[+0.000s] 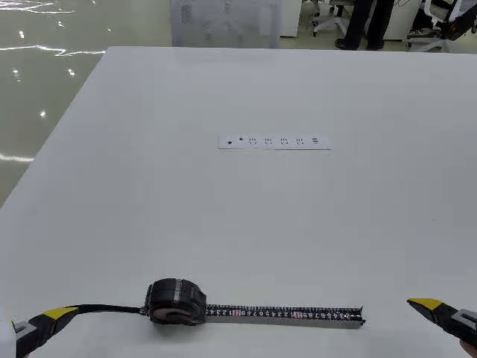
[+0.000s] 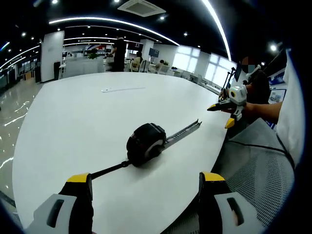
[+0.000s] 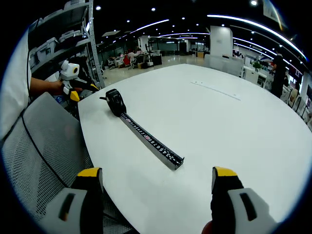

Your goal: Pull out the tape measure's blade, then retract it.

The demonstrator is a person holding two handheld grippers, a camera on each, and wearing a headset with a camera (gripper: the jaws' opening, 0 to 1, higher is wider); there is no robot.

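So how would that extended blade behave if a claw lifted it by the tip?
The blade is thin and lies flat on the table, so it would probably flex rather than stay rigid. The case looks chunky for its size, so it would likely anchor the blade at first.

Black tape measure (image 1: pixel 176 301), dark white-numbered blade (image 1: pixel 283 314), white table (image 1: pixel 261 224), yellow-tipped jaws on left gripper (image 2: pixel 145 177) and right gripper (image 3: pixel 157 171)

Tape measure (image 3: pixel 115 101), blade (image 3: pixel 151 141) out, tool (image 3: pixel 157 173) spread
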